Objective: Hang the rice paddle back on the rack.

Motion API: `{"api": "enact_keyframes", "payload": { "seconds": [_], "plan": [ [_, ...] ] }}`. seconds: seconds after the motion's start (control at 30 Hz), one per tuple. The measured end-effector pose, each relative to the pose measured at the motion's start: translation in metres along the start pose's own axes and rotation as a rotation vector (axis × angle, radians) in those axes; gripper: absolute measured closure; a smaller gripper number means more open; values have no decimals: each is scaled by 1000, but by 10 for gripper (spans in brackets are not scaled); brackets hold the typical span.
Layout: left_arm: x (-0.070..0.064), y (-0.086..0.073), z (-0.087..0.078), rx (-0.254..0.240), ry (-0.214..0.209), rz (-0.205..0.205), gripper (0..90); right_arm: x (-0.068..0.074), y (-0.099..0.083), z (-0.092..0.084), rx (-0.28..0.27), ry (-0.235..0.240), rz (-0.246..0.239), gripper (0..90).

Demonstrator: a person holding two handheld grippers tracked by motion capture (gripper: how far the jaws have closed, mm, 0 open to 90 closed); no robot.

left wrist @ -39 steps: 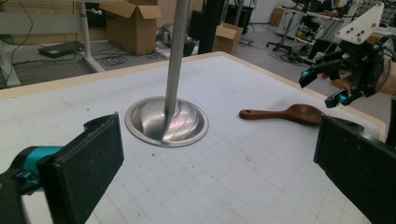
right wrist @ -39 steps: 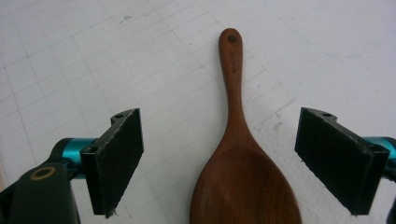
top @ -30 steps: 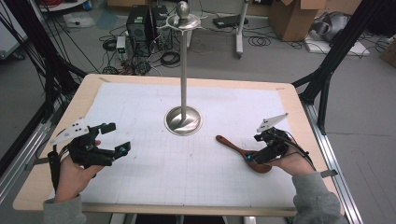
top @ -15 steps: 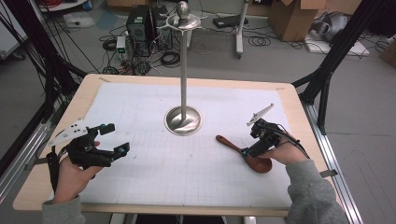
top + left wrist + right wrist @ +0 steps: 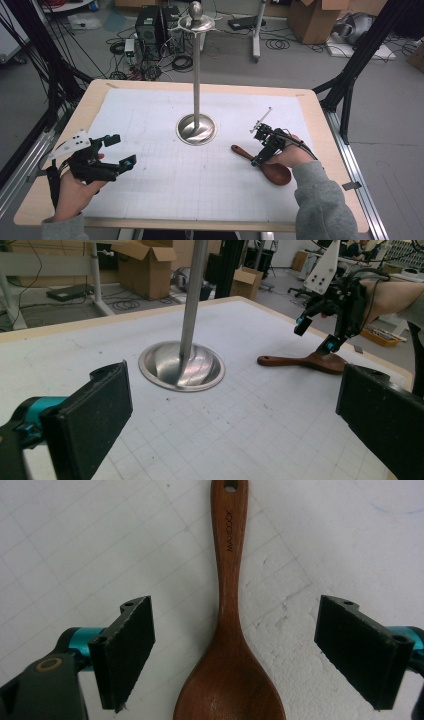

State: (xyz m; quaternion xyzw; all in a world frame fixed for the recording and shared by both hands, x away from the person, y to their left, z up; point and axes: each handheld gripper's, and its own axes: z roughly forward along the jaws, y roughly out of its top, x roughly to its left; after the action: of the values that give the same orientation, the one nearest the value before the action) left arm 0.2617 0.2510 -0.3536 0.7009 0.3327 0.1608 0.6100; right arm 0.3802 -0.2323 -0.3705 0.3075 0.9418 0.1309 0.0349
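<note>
Spoon (image 5: 265,164): wooden, flat on the desk (image 5: 150,100) near its right edge; long axis diagonal, handle toward the stand (image 5: 196,127), bowl toward the near-right corner.

Right gripper view: handle lettering and hanging hole legible; spoon neck (image 5: 230,610) lies centred between the jaws.

Left gripper view: stand's dished base (image 5: 181,365), spoon in side profile.

Right gripper (image 5: 262,155): pointing down over the spoon neck, jaws wide apart, touching nothing.

Left gripper (image 5: 117,152): near the left edge, jaws wide apart, empty, aimed toward the stand.
</note>
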Motion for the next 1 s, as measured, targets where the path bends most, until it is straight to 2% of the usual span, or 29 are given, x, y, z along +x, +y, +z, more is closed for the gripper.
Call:
{"api": "enact_keyframes", "payload": {
  "seconds": [0.13,0.33,0.5,0.63,0.8,1.0],
  "plan": [
    [0,0,-3,-13,5,-3,20,1,8,10,59,-29,-15,203],
    [0,0,-7,-20,9,-5,20,1,16,22,126,-28,-19,282],
    [1,-2,-7,-15,11,-8,20,0,18,30,159,-6,-44,361],
    [1,-2,-8,-18,13,-10,20,-2,18,34,189,2,-26,407],
    [1,-2,-10,-20,17,-12,20,0,19,36,206,11,-38,508],
    [2,-3,-10,-17,19,-12,20,2,18,41,235,3,-67,599]
  ]
}}
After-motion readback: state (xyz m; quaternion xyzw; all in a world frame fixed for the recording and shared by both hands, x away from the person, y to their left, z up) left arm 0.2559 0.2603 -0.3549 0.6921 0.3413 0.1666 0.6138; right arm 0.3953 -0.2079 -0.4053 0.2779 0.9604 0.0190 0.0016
